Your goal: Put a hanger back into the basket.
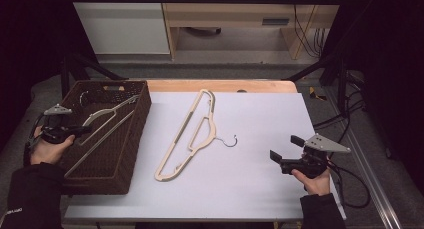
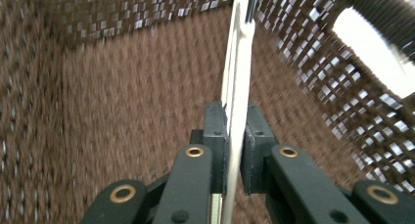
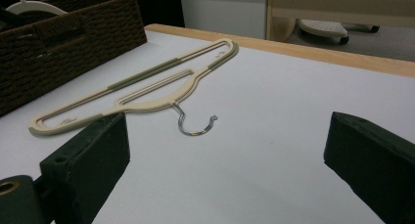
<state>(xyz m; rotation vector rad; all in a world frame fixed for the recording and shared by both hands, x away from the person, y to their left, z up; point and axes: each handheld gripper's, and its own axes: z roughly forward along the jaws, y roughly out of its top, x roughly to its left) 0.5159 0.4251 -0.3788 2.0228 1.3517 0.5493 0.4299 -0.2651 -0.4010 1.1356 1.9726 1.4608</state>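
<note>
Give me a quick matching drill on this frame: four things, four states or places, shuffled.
1. left gripper
2. right gripper
3. hanger on the table
4. wicker basket

a. dark brown, at the table's left side
b. open, above the white surface
c. lying flat, hook toward the right gripper
d. shut on a cream hanger inside the basket

Pairs: 1-d, 2-b, 3-c, 4-a

Cream/olive hanger (image 1: 192, 134), dk brown woven basket (image 1: 141, 120), white table (image 1: 250, 179).
</note>
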